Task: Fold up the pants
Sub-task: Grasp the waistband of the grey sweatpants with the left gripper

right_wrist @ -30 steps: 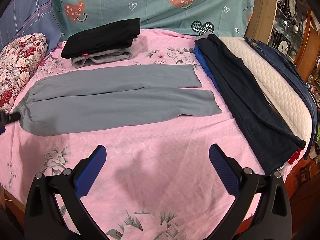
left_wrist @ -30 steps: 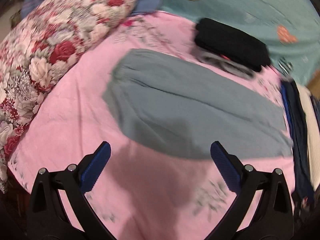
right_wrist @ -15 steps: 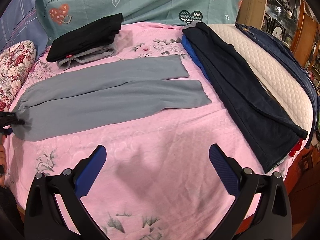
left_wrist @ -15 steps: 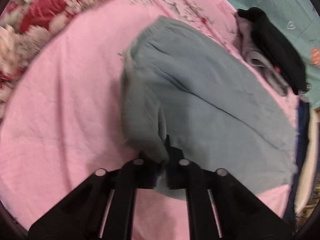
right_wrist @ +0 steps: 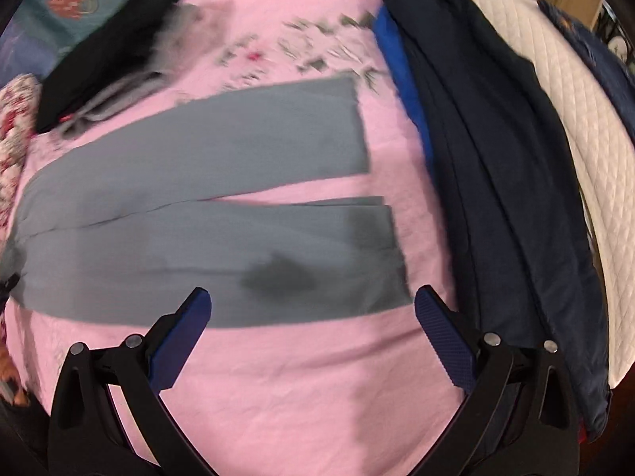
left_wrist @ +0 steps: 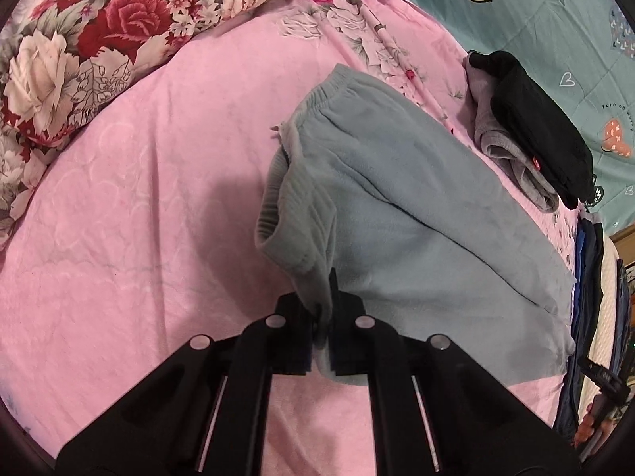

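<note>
Pinching pants (left_wrist: 416, 214) waistband (L gripper (left_wrist: 320, 317)), R gripper (right_wrist: 313, 317) agape

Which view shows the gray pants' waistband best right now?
Left wrist: the left tool is shut on the waistband of the gray pants, lifting it. Right wrist shows only blurred legs; the waistband sits at the frame's edge.

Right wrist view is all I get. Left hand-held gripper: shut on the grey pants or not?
Observer: Shut. The left hand-held gripper pinches the grey pants at the waistband corner, which is lifted.
Operator: Anything beyond the waistband on that side?
Observer: A floral pillow lies on the pink sheet, apart from the pants.
Operator: That folded pile, what's in it?
Observer: A black garment lies on a grey one.
</note>
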`<state>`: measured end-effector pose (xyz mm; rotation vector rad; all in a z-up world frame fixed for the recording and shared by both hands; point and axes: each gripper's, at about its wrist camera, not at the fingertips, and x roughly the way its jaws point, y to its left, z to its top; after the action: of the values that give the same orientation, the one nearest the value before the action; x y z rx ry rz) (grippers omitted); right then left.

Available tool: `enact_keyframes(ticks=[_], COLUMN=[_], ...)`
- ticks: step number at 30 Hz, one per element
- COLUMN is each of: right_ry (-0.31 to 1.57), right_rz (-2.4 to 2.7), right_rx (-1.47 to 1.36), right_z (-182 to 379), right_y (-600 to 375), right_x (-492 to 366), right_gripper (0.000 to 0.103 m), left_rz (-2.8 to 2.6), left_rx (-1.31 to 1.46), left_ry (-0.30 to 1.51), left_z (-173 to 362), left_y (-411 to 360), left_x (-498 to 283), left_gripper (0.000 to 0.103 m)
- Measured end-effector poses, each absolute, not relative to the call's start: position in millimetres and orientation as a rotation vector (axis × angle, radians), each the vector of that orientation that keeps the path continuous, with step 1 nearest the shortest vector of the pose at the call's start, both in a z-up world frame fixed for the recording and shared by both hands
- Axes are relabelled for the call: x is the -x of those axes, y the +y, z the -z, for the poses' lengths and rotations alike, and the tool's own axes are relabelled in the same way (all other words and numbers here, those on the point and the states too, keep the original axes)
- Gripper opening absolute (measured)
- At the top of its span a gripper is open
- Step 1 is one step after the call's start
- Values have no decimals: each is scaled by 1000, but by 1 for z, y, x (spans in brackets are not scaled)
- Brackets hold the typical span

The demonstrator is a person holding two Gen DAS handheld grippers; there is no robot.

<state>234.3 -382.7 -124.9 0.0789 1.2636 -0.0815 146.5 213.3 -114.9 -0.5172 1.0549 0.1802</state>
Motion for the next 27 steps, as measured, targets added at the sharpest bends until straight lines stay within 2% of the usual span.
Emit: enact_keyframes(ticks=[5, 6, 7, 8, 10, 11, 13, 14, 19, 20, 21, 22, 23, 25, 27], right_ry=[1315, 1319, 1320, 1333, 1311, 1306, 1306, 1311, 1280, 1277, 1275, 1251, 1232, 1271, 1319], right_rz=[88, 82, 57, 37, 57, 65, 51, 40, 84, 103, 131, 155, 162, 128, 81], right_rx=[-148, -167, -205, -225, -177, -168, -225, -258, -271, -263, -248, -239, -237, -269, -330], right_z=[146, 149, 153, 157, 157, 155, 155, 155, 146, 143, 142, 140, 139, 145, 156], right_y=[-403, -405, -407, -407, -404, -403, -408, -410, -415, -418, -422, -426, -428, -430, -431], right_x=[-243, -243, -240, -239, -234, -232, -227, -224, -216, -216, -217, -218, -216, -216, -214], right_gripper=[102, 97, 88, 64, 54, 45, 15, 2, 4, 18, 56, 69, 73, 72, 66], left_rz=[-161, -159, -159, -159, -160, -160, -164, -165, -175, -174, -173, -172, -170, -169, -168], left_rx=[515, 513, 511, 508, 500, 497, 502, 503, 498, 494, 490, 486, 484, 483, 480], left_ry=[1062, 1068, 1071, 1073, 1077, 1078, 1083, 1084, 1101, 1102, 1103, 1104, 1103, 1105, 1108], left_z=[115, 115, 116, 116, 117, 117, 119, 120, 125, 125, 125, 125, 125, 125, 125], left_y=[216, 215, 215, 214, 213, 213, 213, 214, 214, 214, 214, 213, 213, 213, 212], left_x=[-146, -147, -147, -148, -149, -149, -150, -150, -155, -155, -155, -155, -155, -155, -155], left_gripper=[6, 6, 6, 6, 6, 6, 6, 6, 6, 6, 6, 6, 6, 6, 6])
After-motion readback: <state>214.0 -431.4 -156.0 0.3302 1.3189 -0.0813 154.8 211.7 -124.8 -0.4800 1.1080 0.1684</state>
